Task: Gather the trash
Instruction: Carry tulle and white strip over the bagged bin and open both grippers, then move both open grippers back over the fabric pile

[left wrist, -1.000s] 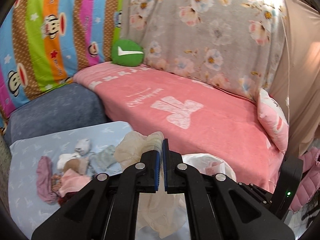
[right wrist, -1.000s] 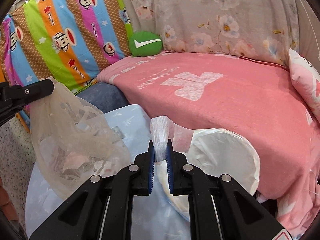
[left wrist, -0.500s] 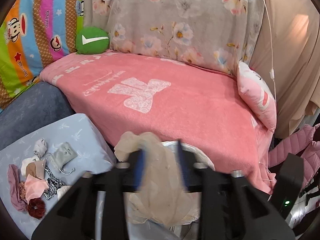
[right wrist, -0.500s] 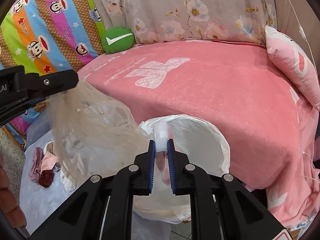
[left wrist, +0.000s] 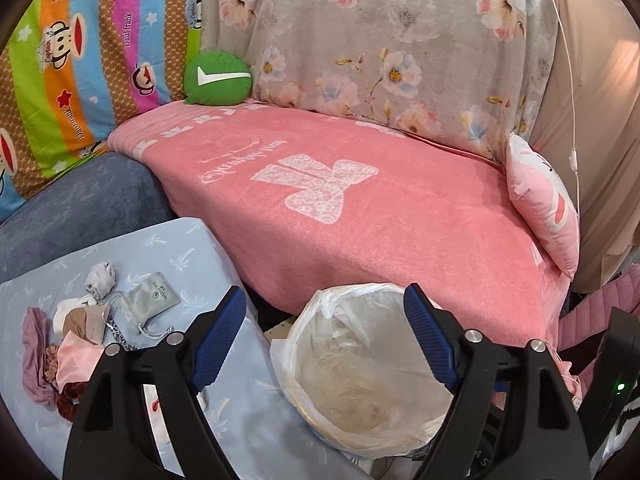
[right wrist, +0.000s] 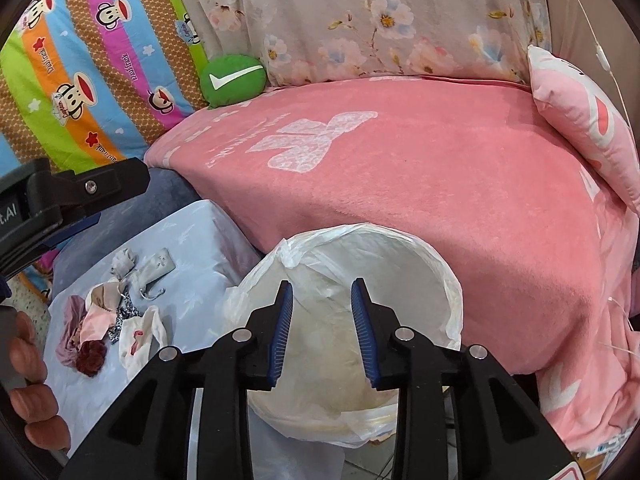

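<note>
With both grippers empty over the bin, leftover clutter lay down-left.
Right gripper (right wrist: 322,334) and left gripper (left wrist: 324,342) gaped above lined bin (left wrist: 370,364); pile (left wrist: 72,344) sat left on blue cloth, left gripper nearer.

Both wrist views look down, close over the lined bin (left wrist: 360,364) (right wrist: 400,264), sharing the pink bed (left wrist: 360,208) (right wrist: 440,168).

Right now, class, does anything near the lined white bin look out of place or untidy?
Yes: a jumble of small cloth items lies heaped on the pale blue table cover, left of the white plastic-lined bin.
</note>
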